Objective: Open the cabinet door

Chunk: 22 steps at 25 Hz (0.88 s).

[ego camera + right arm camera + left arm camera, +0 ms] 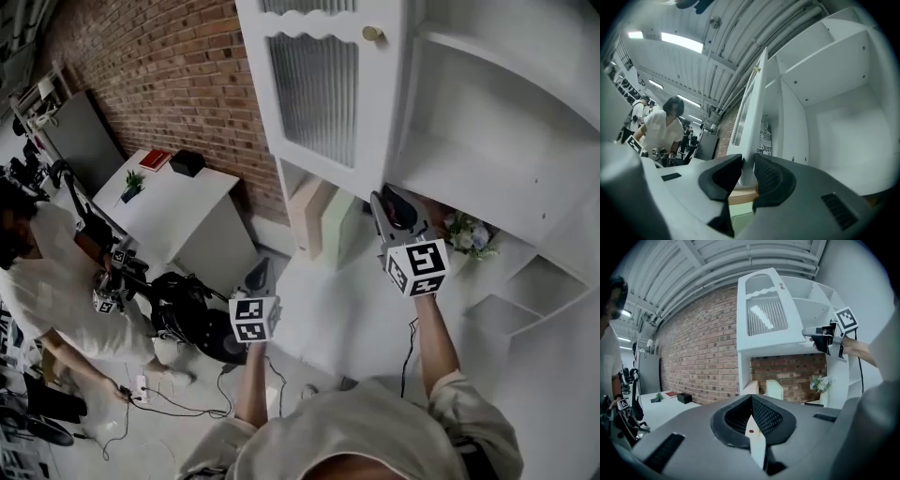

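Observation:
The white cabinet door (323, 94) with its ribbed glass panel and brass knob (372, 34) stands swung out from the cabinet (487, 141), whose bare shelves show. My right gripper (382, 202) reaches up to the door's lower corner. In the right gripper view the door's edge (752, 108) runs down between the jaws, and my right gripper (747, 171) is shut on it. The left gripper view shows the door (764, 315) from outside with the right gripper (808, 332) at its bottom edge. My left gripper (258, 272) hangs lower left, away from the cabinet; in its own view my left gripper (751, 401) is shut and holds nothing.
A brick wall (178, 66) runs behind the cabinet. A white table (178, 202) with a black box (187, 162) stands at the left. A person (47, 281) bends over dark equipment (192, 314) on the floor at the far left. White flowers (466, 234) sit under the cabinet.

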### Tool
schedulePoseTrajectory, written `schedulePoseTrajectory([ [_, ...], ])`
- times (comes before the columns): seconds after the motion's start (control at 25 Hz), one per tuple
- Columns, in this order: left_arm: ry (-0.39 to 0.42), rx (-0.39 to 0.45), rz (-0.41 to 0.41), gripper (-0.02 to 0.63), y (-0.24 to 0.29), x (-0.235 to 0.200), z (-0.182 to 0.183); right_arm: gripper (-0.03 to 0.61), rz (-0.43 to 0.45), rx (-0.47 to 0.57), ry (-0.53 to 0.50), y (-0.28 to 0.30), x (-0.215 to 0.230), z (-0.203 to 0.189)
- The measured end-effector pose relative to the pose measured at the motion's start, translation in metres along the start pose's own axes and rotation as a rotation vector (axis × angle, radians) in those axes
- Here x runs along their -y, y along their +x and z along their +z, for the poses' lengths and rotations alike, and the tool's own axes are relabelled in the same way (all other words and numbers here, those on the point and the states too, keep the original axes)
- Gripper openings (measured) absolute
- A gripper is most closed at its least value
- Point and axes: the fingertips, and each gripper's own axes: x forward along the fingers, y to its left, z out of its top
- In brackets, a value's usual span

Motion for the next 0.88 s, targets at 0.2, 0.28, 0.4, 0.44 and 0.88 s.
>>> schedulePoseTrajectory([
  [0.2, -0.006, 0.008, 0.035, 0.026, -0.011, -0.010, 0.002, 0.095, 0.022, 0.013, 0.002, -0.005, -0.016, 0.005],
  [0.28, -0.006, 0.007, 0.044, 0.026, -0.013, -0.013, 0.002, 0.094, 0.028, 0.019, 0.008, -0.005, -0.022, 0.006],
  [0.4, -0.006, 0.007, 0.057, 0.026, -0.015, -0.016, 0.002, 0.094, 0.038, 0.022, 0.010, -0.005, -0.028, 0.007],
  [0.44, -0.006, 0.008, 0.062, 0.026, -0.016, -0.017, 0.002, 0.094, 0.042, 0.023, 0.009, -0.005, -0.031, 0.008],
  [0.88, -0.010, 0.006, 0.118, 0.026, -0.034, -0.028, 0.004, 0.094, 0.119, 0.048, -0.002, -0.014, -0.072, 0.021],
])
